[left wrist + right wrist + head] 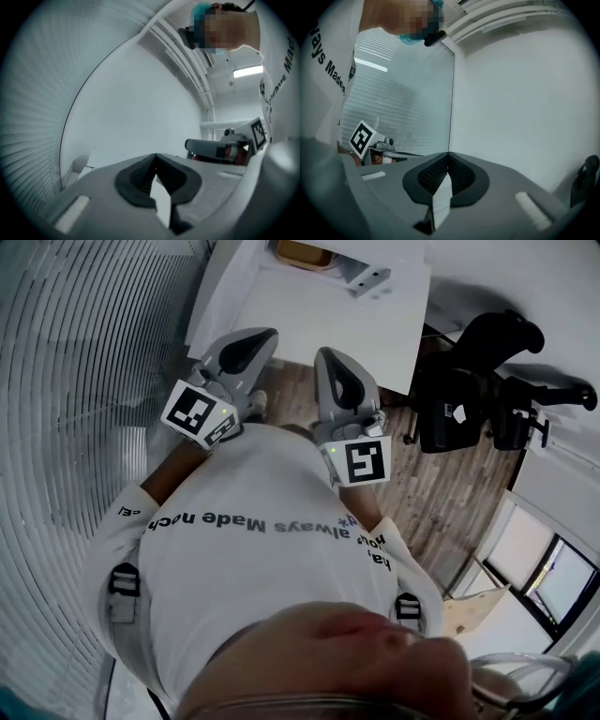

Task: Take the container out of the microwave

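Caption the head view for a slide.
Shut and empty, left gripper and right gripper held near the chest, facing a white table.

Wood floor point(450, 493). White table point(319, 315), black chair point(459, 409) beside it. Blinds point(66, 381) on one side. Ceiling light point(247, 71) lit.

left gripper point(269, 335) beside right gripper point(324, 353), a table point(309, 306) ahead of both, blinds point(75, 381) at left, a chair point(459, 399) at right.

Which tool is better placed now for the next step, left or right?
Left, only slightly. The left tool and the right tool are shut, empty and side by side; the left tip reaches farther toward the white table. No microwave shows, so this is uncertain.
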